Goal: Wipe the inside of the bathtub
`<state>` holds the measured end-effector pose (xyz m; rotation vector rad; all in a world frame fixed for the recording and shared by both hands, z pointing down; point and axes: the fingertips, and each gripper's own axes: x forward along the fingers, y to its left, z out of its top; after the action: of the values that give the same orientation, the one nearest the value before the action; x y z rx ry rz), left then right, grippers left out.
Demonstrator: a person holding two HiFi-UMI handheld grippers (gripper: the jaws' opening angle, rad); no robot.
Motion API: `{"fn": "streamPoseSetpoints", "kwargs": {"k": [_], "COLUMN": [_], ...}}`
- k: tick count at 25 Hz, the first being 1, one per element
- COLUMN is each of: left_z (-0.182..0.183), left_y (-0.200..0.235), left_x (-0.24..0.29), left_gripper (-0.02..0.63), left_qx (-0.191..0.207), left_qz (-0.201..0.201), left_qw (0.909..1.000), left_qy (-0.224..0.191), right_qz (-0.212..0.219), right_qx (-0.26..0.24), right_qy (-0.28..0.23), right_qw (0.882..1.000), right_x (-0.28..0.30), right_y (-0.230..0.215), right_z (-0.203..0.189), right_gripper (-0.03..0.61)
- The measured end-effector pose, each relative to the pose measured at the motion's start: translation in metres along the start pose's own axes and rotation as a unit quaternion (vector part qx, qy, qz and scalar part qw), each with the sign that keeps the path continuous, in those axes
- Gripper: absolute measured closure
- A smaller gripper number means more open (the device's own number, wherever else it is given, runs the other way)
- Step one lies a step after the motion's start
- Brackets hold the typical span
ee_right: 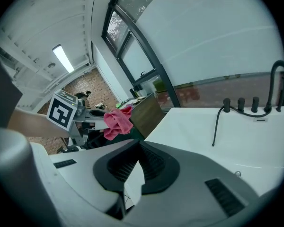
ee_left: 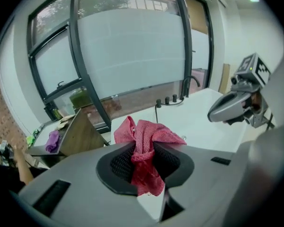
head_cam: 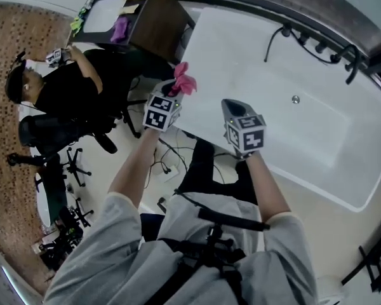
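The bathtub (head_cam: 241, 49) lies just ahead of both grippers, white and bare inside, with neither tool down in it yet. The fingers (ee_left: 118, 162) of the left gripper (ee_left: 144, 162) are pressed together on a pink cloth (ee_left: 149, 136), which bunches up above the pads and hangs a little below them. The right gripper (ee_right: 137, 169) has its fingers brought together with nothing between them, and it hovers beside the left one over the tub's near rim. The step in hand looks like the approach, with the cloth gripped and wiping not begun. The next move probably calls for lowering the left gripper until the cloth lies on the tub's inner wall, then sweeping it toward the drain (head_cam: 295, 99). Dark taps (head_cam: 317, 46) stand on the far ledge, under tall dark-framed windows (ee_left: 128, 46). To the left a table (head_cam: 105, 14) carries a purple rag (head_cam: 119, 29), a seated person (head_cam: 70, 91) in black faces it, and cables (head_cam: 168, 161) trail over the pale floor (head_cam: 330, 227).
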<state>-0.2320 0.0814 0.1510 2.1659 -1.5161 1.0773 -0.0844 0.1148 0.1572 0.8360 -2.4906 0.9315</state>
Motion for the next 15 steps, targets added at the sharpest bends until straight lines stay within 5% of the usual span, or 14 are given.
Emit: {"fn": "streamPoseSetpoints", "kwargs": {"k": [3, 6, 15], "left_z": [-0.022, -0.046, -0.081], "left_y": [0.021, 0.042, 0.087], "left_x": [0.038, 0.083, 0.207], "left_gripper": [0.531, 0.531, 0.531], "left_qx": [0.070, 0.161, 0.378], "left_qz": [-0.007, -0.016, -0.040], "left_qw": [0.9962, 0.9816, 0.9043], "left_qy": [0.052, 0.101, 0.194], "right_qz": [-0.005, -0.009, -0.031], "right_qx": [0.024, 0.056, 0.123], "right_qy": [-0.003, -0.013, -0.030], "right_qw": [1.000, 0.998, 0.991], "right_x": [0.036, 0.081, 0.189], "right_y": [-0.008, -0.025, -0.086], "right_z": [-0.005, -0.014, -0.056], "right_gripper": [0.569, 0.569, 0.569]}}
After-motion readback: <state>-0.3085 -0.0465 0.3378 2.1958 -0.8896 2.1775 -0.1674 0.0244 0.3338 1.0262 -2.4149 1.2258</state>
